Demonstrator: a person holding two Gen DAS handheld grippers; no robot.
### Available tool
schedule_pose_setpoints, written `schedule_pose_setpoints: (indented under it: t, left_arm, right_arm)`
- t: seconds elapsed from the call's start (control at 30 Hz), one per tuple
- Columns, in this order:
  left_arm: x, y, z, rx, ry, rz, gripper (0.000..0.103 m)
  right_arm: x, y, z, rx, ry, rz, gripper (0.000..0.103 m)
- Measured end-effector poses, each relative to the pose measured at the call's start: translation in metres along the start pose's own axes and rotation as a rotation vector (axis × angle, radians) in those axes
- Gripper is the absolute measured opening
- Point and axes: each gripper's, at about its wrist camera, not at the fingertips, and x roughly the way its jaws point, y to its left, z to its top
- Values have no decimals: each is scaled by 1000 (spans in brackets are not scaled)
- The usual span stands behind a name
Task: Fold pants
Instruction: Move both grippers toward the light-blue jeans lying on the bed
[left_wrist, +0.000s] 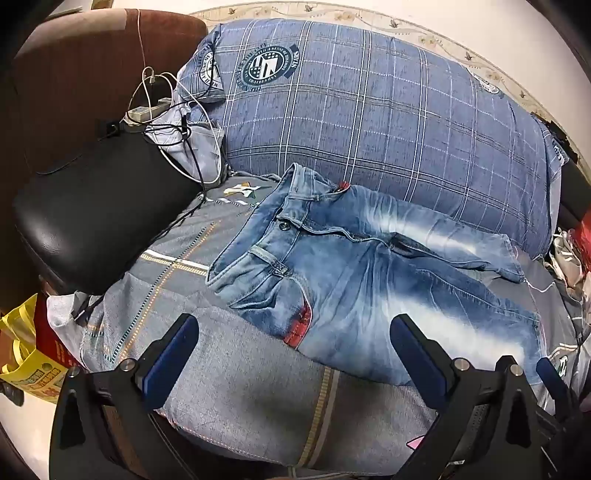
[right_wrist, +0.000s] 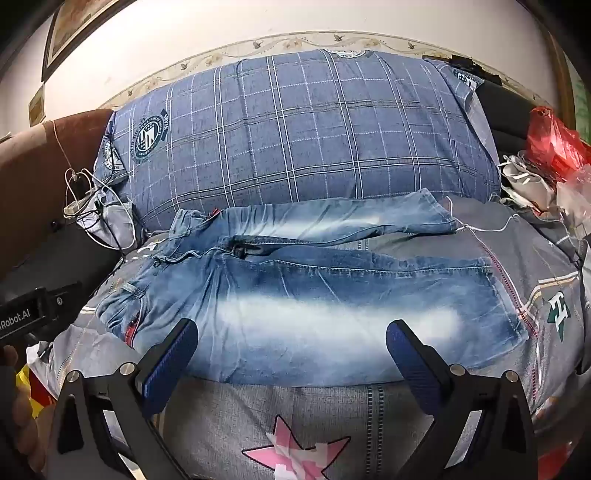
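Faded blue jeans lie spread on a grey patterned bedsheet, waistband to the left, both legs running right. They also show in the right wrist view, the far leg lying apart from the near one. My left gripper is open and empty, hovering near the front edge of the jeans by the hip pocket. My right gripper is open and empty, hovering at the front edge of the near leg. Part of the right gripper shows at the lower right of the left wrist view.
A big blue plaid pillow lies behind the jeans. A black chair with a power strip and tangled cables stands at the left. A red plastic bag and loose clutter lie at the right. A yellow bag sits low left.
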Motion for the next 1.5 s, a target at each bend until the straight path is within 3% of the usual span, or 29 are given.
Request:
schedule_pose_setpoints:
  t: [0.1, 0.13, 0.23, 1.5]
  left_arm:
    - [-4, -3, -2, 16, -17, 5, 103]
    - [8, -1, -5, -7, 31, -5, 103]
    - [14, 5, -8, -11, 26, -8, 103]
    - [20, -1, -9, 7, 46, -19, 103]
  right_arm:
    - [-2, 2, 0, 5, 5, 1, 103]
    - [-1, 1, -1, 13, 11, 2, 103]
    - [8, -6, 0, 34, 47, 4, 103]
    - [25, -6, -16, 21, 83, -7, 103]
